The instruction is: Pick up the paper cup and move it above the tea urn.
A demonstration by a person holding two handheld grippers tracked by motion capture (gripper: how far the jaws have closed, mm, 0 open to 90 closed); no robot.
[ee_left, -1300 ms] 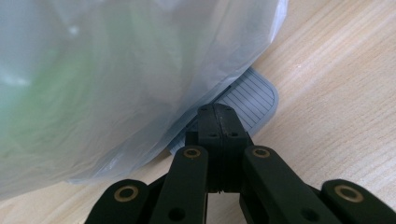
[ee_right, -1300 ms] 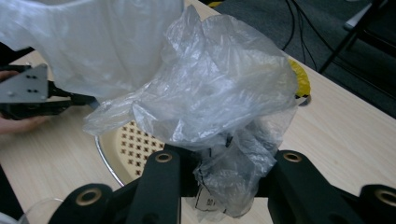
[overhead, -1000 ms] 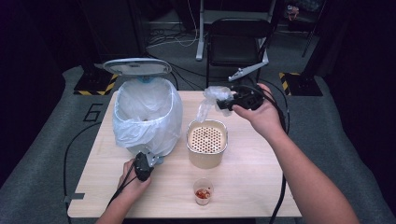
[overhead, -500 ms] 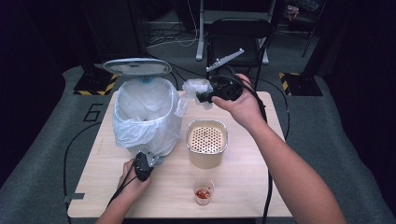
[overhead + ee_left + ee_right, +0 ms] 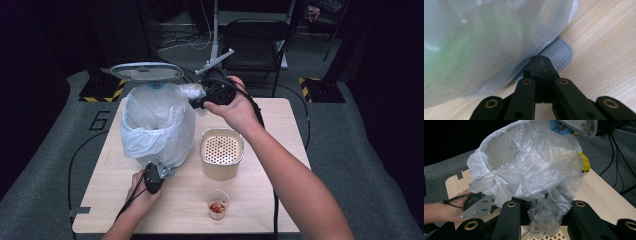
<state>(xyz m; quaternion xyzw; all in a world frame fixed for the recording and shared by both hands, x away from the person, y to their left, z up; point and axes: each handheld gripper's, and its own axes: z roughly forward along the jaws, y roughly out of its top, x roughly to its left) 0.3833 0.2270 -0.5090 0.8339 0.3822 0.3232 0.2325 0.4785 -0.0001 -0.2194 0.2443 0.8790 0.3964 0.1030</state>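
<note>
A pedal bin (image 5: 157, 127) lined with a white plastic bag stands at the table's left with its lid (image 5: 146, 71) up. My left gripper (image 5: 161, 171) is shut, and its closed tips (image 5: 540, 60) rest on the bin's grey ribbed pedal (image 5: 557, 52). My right gripper (image 5: 197, 101) is shut on a crumpled clear plastic bag (image 5: 190, 91) and holds it at the bin's right rim. In the right gripper view that crumpled bag (image 5: 541, 182) hangs between the jaws and hides their tips, with the bin's open mouth (image 5: 499, 147) just behind it.
A beige pot with a perforated insert (image 5: 221, 152) stands mid-table, right of the bin. A small clear cup with red bits (image 5: 217, 205) sits near the front edge. A folding chair (image 5: 255, 40) stands beyond the table. Cables trail from both grippers.
My right hand has carried the crumpled bag leftward, from above the beige pot to the bin's rim. The left hand has stayed on the pedal.
</note>
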